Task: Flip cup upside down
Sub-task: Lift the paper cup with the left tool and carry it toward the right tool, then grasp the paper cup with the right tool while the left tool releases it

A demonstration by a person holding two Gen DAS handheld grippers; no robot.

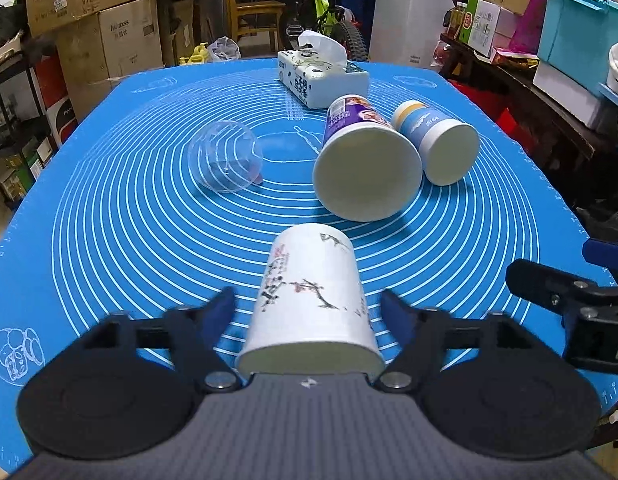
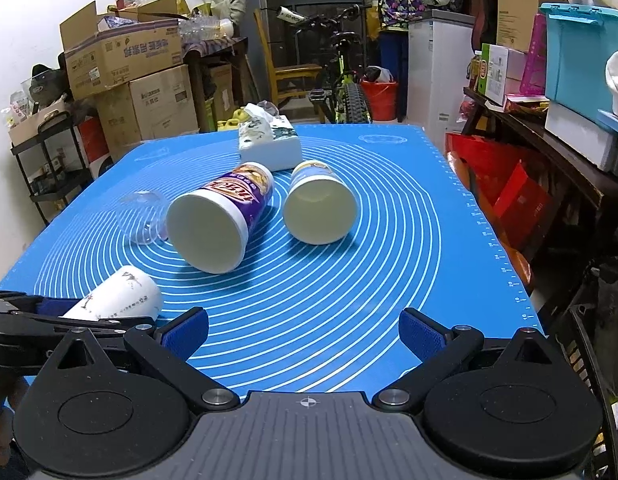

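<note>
So the left hand-held gripper (image 1: 307,304) is sitting low over the counter (image 1: 109,240) with its blue pads spread apart, and the white cup with the branch painting (image 1: 313,300) is lying on its side right between them, open mouth facing back toward the gripper. I can't really tell if either pad is touching the cup wall, they're looking just beside it on both sides.

The right hand-held gripper (image 2: 305,332) is also hanging with its fingers wide apart and nothing between them, just blue mat. From there the white cup (image 2: 117,296) is sitting off to its left, close by, with the left tool's black frame partly covering it.

Further ahead of the left gripper, a bigger purple cup (image 1: 365,160) is lying on its side, mouth toward the camera, and a blue-and-white cup (image 1: 437,144) is lying just beside it on the right. Off to the front-left a clear plastic cup (image 1: 227,156) is tipped over too. Beyond all of them a tissue pack (image 1: 321,76) is sitting near the far edge.
</note>
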